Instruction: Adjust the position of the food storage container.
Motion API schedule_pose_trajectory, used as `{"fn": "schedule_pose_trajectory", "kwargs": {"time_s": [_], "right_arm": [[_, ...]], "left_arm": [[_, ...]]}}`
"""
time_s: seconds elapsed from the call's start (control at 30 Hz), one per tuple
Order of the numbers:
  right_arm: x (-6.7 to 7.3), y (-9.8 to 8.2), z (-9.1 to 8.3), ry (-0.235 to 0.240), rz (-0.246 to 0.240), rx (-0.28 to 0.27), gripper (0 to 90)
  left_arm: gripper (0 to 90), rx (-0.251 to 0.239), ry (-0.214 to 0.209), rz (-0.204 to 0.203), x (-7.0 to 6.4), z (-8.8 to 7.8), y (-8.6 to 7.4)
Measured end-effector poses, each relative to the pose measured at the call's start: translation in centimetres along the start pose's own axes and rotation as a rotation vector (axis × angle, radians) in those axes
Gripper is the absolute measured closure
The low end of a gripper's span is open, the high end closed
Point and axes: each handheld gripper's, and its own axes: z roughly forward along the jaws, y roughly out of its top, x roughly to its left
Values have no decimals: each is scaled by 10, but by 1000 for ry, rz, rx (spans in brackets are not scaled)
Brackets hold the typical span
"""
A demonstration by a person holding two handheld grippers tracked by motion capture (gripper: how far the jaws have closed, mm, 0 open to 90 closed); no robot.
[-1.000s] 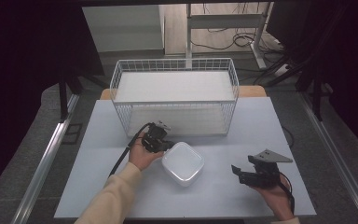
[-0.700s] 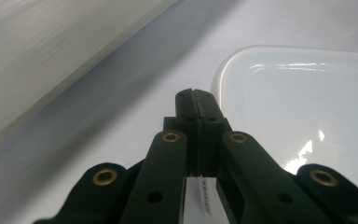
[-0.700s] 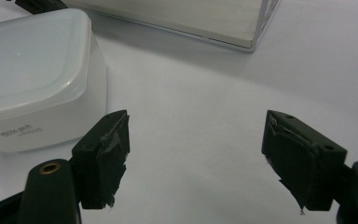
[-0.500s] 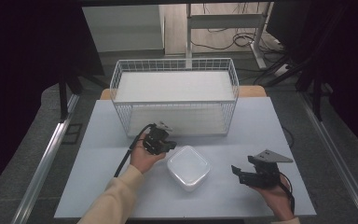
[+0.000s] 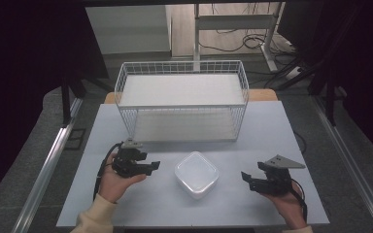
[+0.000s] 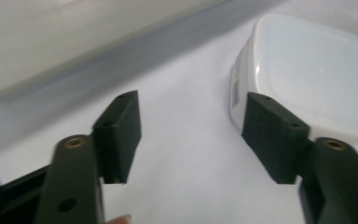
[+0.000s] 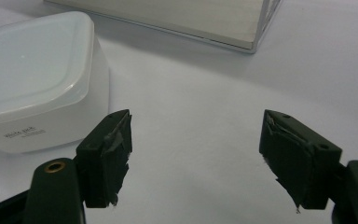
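A white square lidded container [image 5: 196,174] sits on the table between my two grippers. My left gripper [image 5: 153,166] lies a short way to its left, open; its jaws have just been opening and nothing is between them. In the left gripper view the left gripper [image 6: 191,135] frames bare table, and the container [image 6: 307,70] lies just beyond the right-hand jaw. My right gripper [image 5: 245,178] rests open to the container's right, pointing at it. In the right gripper view the right gripper [image 7: 196,154] holds nothing, and the container [image 7: 32,70] is at the left.
A white wire basket [image 5: 182,99] with a pale floor stands at the back middle of the light table [image 5: 272,131]; its corner [image 7: 256,28] appears in the right gripper view. Dark floor and a metal rail run along the table's left side.
The left gripper was shut at the container's left edge; it has let go, opened and drawn back to the left. The container shifted slightly right. The right gripper stayed still.
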Motion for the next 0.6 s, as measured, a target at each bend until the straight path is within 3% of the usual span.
{"fn": "schedule_pose_trajectory", "kwargs": {"time_s": [0.2, 0.33, 0.6], "right_arm": [[-1, 1, -1, 5, 5, 5, 286], [-1, 4, -3, 4, -4, 4, 309], [-5, 10, -4, 14, 23, 21, 337]], "left_arm": [[291, -11, 1, 1, 0, -9, -15], [281, -25, -4, -44, 7, -13, -28], [277, -24, 9, -69, 17, -11, -34]]}}
